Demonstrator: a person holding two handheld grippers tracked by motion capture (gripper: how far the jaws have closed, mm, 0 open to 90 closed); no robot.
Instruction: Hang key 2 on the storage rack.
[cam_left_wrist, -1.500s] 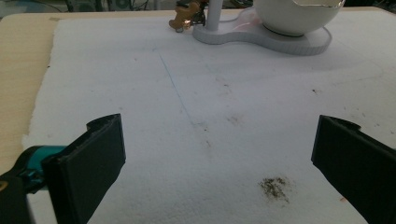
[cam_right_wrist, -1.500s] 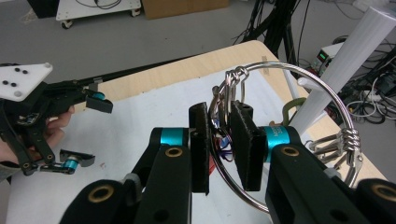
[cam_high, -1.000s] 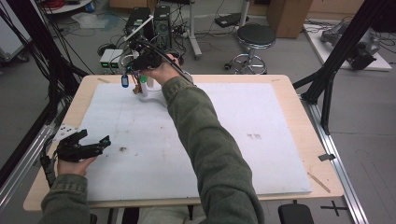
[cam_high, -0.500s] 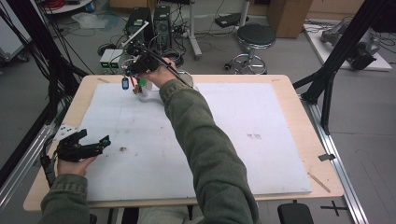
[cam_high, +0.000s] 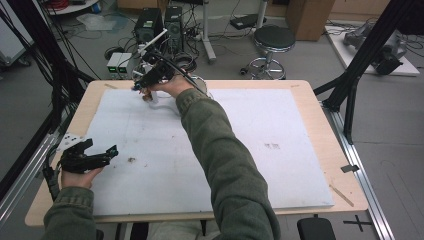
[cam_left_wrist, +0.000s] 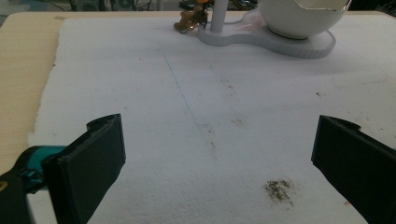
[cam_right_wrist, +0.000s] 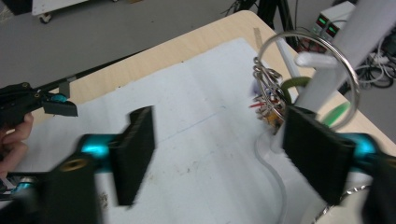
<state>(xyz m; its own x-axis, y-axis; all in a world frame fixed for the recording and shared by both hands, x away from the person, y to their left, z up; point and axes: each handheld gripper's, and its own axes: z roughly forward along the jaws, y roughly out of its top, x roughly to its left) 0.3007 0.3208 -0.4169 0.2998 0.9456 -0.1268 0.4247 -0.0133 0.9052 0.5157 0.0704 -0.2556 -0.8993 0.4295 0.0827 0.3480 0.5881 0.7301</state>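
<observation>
Count: 2× hand-held gripper — left hand-held gripper (cam_high: 102, 156) at the desk's (cam_high: 320, 120) left edge, right hand-held gripper (cam_right_wrist: 219, 144) at the far edge. 1× white mat (cam_high: 250, 165) covering the desk. 1× white stand (cam_left_wrist: 266, 39) with 1× post (cam_left_wrist: 218, 14), near the far edge. 1× white bowl (cam_left_wrist: 299, 16) on the stand. 1× large metal ring (cam_right_wrist: 310, 77) with a cluster of keys and charms (cam_right_wrist: 271, 100); individual pieces too blurred to count.

White bowl (cam_left_wrist: 301, 18) cut off at top edge; key ring's (cam_right_wrist: 312, 79) trinkets blurred.

Grey floor (cam_high: 310, 60), black stool (cam_high: 271, 38) (cables nearby)
</observation>
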